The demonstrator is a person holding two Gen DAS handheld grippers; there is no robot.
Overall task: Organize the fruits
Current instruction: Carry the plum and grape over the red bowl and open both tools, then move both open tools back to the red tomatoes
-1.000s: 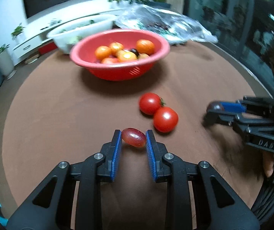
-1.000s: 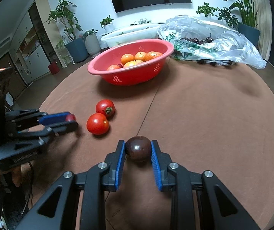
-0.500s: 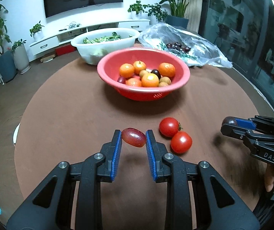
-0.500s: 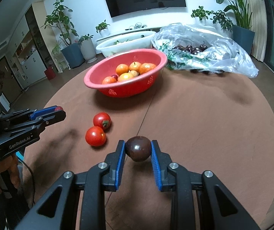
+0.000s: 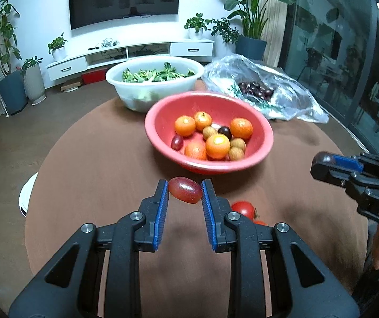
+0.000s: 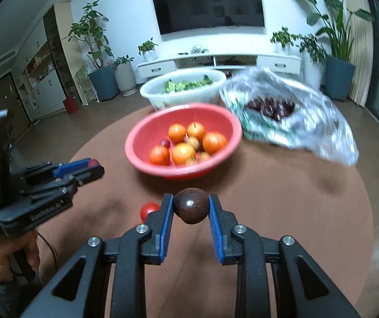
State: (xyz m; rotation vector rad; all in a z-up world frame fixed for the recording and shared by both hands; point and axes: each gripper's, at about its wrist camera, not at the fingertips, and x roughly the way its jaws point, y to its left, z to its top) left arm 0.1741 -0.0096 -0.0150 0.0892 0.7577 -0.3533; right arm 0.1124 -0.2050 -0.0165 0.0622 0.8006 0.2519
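Left claw (image 5: 184, 193): closed on a red grape (image 5: 185, 189), pinched across its short axis by both blue pads so the long fruit cannot roll out.
Right claw (image 6: 191, 209): closed on a dark round plum (image 6: 191, 205), gripped at its widest part, which keeps the smooth skin from slipping.
Red bowl (image 5: 264, 137): stands near the middle of the counter (image 5: 88, 164), beyond both claws; it holds oranges, small brown fruits, a dark plum and a grape. Judged to be the collecting point for loose fruit.
Position of held fruit: both pieces hang clear of the counter, short of the near rim of the bowl and not yet over it.
Tomatoes (image 5: 243, 209): two lie on the counter under and just behind the left claw, partly hidden by its right finger; not yet collected.
Hand pose: both claws point forward and down toward the bowl, side by side, well apart from each other. The person's hand (image 6: 17, 249) wraps the left handle from below.
Other items: a white tub of greens (image 5: 152, 84) and a plastic bag of cherries (image 5: 268, 90) sit behind the bowl, untouched.
Next step, judged: carry each fruit over the rim, then release.
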